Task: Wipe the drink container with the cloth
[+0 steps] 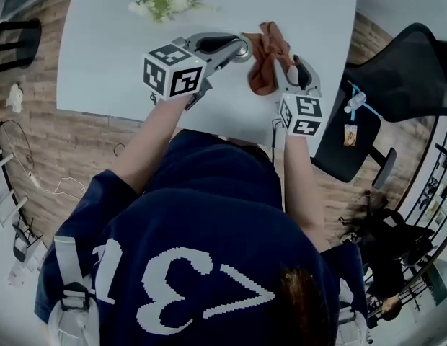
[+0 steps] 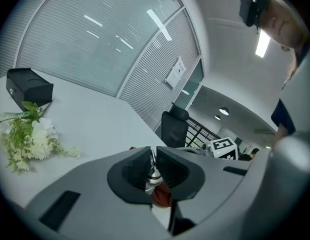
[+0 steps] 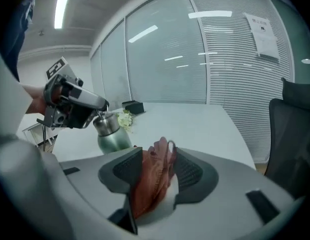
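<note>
Steadiness explains my left gripper (image 2: 154,160) clamped on the top of the drink container (image 3: 111,134), upright on the table (image 1: 303,6), while my right gripper (image 3: 158,170) straddles the loose cloth (image 1: 265,58), jaws apart, for wiping.

Your left grey two-jaw gripper (image 2: 154,166) is closed, jaws nearly together on the top of the steel drink container (image 3: 112,134). Your right grey gripper (image 3: 157,166) stands wide (rust-brown cloth (image 3: 152,179) loose between its jaws). Both bare forearms (image 1: 155,139) reach forward, grippers tilted downward.
</note>
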### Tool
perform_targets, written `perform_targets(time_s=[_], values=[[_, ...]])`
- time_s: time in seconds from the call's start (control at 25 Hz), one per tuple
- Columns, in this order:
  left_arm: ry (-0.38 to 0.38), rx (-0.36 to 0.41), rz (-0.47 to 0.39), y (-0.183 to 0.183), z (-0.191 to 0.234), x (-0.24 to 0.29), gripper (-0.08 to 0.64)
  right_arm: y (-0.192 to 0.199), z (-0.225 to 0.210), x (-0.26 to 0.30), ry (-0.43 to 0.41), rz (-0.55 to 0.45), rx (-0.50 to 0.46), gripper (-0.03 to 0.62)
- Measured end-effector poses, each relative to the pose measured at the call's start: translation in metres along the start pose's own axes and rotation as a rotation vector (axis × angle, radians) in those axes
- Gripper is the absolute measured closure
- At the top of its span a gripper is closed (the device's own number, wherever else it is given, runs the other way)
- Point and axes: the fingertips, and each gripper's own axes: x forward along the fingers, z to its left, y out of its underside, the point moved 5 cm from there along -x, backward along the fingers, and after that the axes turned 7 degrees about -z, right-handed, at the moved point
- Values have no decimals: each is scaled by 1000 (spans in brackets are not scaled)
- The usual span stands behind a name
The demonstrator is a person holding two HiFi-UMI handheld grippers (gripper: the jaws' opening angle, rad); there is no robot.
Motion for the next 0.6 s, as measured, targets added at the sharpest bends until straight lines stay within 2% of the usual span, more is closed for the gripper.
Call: perform_targets(time_s=[0.2, 0.32, 0.48, 0.6], values=[[-32, 85, 11, -7, -3, 4, 532, -47, -10, -23, 35, -164, 35, 399], [-40, 132, -38, -18, -9, -3, 534, -79, -11, -35, 34, -265, 61, 402], [-91, 256, -168, -48, -20, -20, 534, -122, -11, -57, 41, -412, 65, 549], [-136, 331, -273, -73, -27, -38, 541, -153, -8, -71, 46, -495, 54, 566]])
